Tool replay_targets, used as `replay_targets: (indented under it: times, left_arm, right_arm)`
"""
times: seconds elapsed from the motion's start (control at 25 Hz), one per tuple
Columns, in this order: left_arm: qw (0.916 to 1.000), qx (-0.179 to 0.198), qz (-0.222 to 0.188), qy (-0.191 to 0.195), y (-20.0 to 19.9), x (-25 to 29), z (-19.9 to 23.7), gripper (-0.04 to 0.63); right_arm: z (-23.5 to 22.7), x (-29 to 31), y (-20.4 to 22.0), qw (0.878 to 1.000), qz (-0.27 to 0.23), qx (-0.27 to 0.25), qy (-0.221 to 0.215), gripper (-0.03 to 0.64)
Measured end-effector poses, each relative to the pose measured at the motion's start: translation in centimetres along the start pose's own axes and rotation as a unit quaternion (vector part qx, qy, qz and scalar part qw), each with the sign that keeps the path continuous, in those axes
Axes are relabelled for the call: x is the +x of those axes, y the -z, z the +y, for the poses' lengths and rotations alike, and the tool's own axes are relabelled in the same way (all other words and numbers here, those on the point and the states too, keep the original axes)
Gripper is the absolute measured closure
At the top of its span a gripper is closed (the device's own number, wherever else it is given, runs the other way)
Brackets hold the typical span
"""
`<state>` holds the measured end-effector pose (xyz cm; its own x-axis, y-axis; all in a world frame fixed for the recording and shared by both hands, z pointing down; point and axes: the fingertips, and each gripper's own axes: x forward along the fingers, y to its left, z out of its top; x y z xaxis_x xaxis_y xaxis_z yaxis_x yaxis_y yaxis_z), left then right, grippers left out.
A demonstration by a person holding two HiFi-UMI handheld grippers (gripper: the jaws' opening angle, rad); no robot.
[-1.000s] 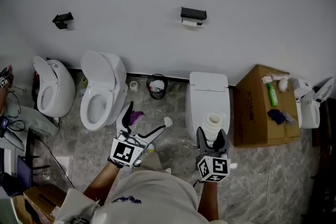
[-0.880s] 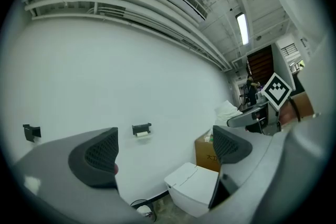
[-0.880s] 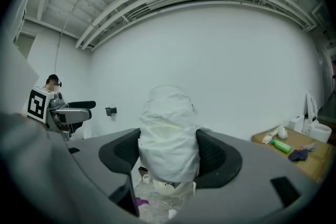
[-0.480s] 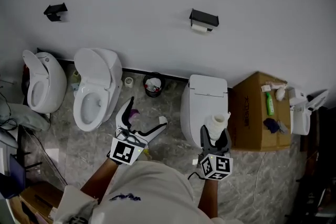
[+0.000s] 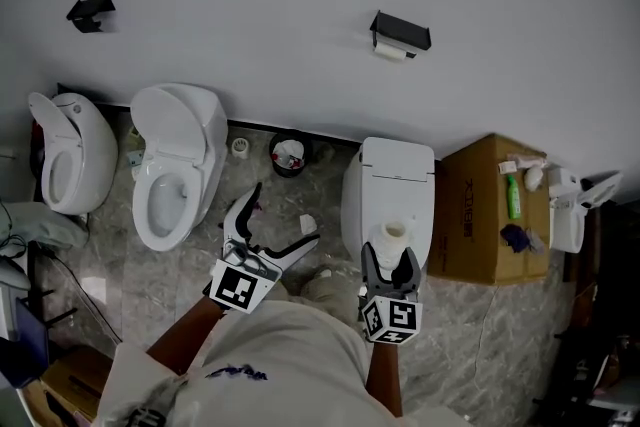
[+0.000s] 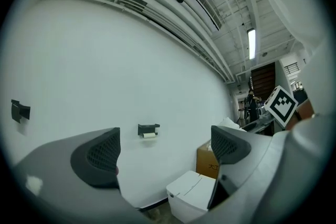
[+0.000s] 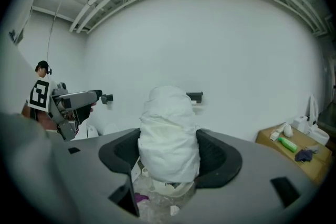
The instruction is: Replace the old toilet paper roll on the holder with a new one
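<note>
My right gripper (image 5: pixel 390 260) is shut on a new white toilet paper roll (image 5: pixel 392 237), held upright above the closed toilet lid; in the right gripper view the roll (image 7: pixel 169 131) fills the gap between the pads. My left gripper (image 5: pixel 280 220) is open and holds nothing, its fingers (image 6: pixel 100 157) wide apart. The black wall holder (image 5: pixel 401 32) carries a thin old roll (image 5: pixel 390 51) and is far ahead on the white wall; the same holder (image 6: pixel 148 129) shows between the left jaws and the holder (image 7: pixel 195 96) peeks out behind the new roll.
A closed white toilet (image 5: pixel 390 195) stands below the holder, with a cardboard box (image 5: pixel 490 210) of bottles to its right. An open toilet (image 5: pixel 175 165), a small bin (image 5: pixel 289 155) and another toilet (image 5: pixel 62 150) stand to the left. A second black holder (image 5: pixel 88 13) is on the wall.
The view has shifted: the holder now sits further right and the toilets nearer. Both grippers have kept their places before me, the right one still shut on the roll.
</note>
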<state>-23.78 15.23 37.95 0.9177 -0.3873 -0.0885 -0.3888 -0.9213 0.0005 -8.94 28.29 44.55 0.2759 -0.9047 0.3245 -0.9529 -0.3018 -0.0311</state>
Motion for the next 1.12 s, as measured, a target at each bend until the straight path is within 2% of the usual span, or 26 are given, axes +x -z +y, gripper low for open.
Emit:
replay_targets:
  times: [0.2,0.32,0.52,0.64,0.84,1.04,1.12]
  left_arm:
    - [0.9999,0.001,0.004,-0.015,0.8,2.7,1.2,0.058]
    - [0.9992,0.012,0.004,-0.039,1.2,5.3,1.6,0.058]
    - [0.9955,0.002,0.019,-0.093,2.2,8.8,2.8,0.058]
    - [0.9913,0.004,0.040,-0.125,2.7,11.9,3.0,0.063]
    - [0.9906,0.045,0.046,-0.121,2.2,18.9,1.0,0.066]
    - [0.9877,0.087,0.063,-0.114,2.2,24.4,-0.5,0.066]
    - [0.9845,0.111,0.082,-0.109,2.7,26.0,-0.9,0.066]
  right_arm:
    - [-2.3,1.4,-0.4,1.000,0.000,0.003,0.010,0.307]
    - [-4.5,2.4,-0.7,1.000,-0.013,0.006,0.002,0.307]
    - [-6.9,6.2,0.3,0.999,-0.005,0.006,-0.034,0.307]
    - [-9.2,9.3,-1.1,0.998,-0.015,-0.006,-0.060,0.307]
    - [-13.8,12.7,-4.2,0.995,-0.042,-0.031,-0.081,0.307]
    - [-18.5,15.0,-4.0,0.994,-0.032,-0.015,-0.101,0.307]
    - [-20.4,15.9,-3.5,0.994,-0.025,0.004,-0.105,0.307]
